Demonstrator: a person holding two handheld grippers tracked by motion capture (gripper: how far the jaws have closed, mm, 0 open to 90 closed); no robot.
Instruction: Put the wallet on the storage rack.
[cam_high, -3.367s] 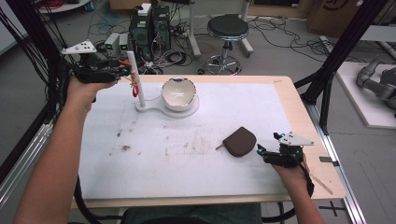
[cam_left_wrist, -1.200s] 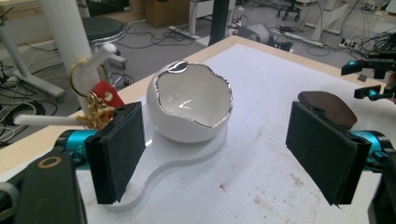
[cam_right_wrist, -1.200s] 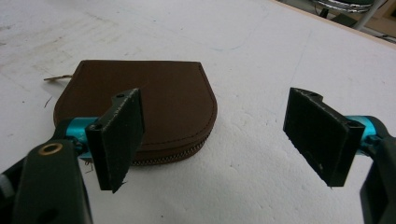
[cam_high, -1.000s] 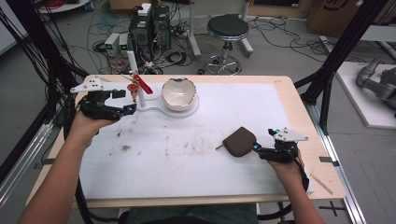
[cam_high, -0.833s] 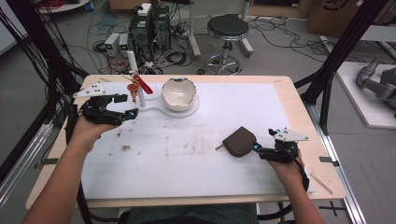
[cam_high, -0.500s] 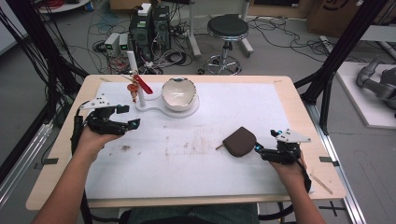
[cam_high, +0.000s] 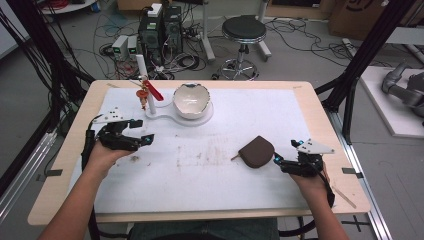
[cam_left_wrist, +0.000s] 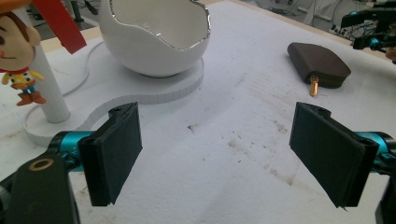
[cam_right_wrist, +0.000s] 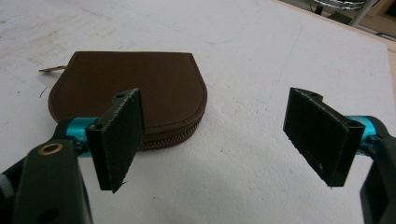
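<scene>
A brown zipped pouch (cam_high: 256, 151) with a brass pull lies on the white mat, right of centre. My right gripper (cam_high: 280, 162) stands open just to its right; in the right gripper view the pouch (cam_right_wrist: 130, 95) lies behind the left jaw, nothing between the jaws. My left gripper (cam_high: 145, 140) is open over the mat's left side, empty. A white egg-shaped bowl (cam_high: 191, 100) sits on a white stand (cam_high: 165, 116) whose post carries a small toy figure (cam_high: 142, 93). The left gripper view shows the bowl (cam_left_wrist: 156, 32), the figure (cam_left_wrist: 21, 51) and the pouch (cam_left_wrist: 317, 64) farther off.
The white mat (cam_high: 225, 175) covers most of a wooden table (cam_high: 65, 150) and has brown stains near its middle. Black frame posts stand at both sides. A stool (cam_high: 243, 30) and electronics with cables sit on the floor beyond the far edge.
My left gripper has come down and toward the near side from beside the stand's post to the mat's left part. The right gripper has stayed by the pouch.
</scene>
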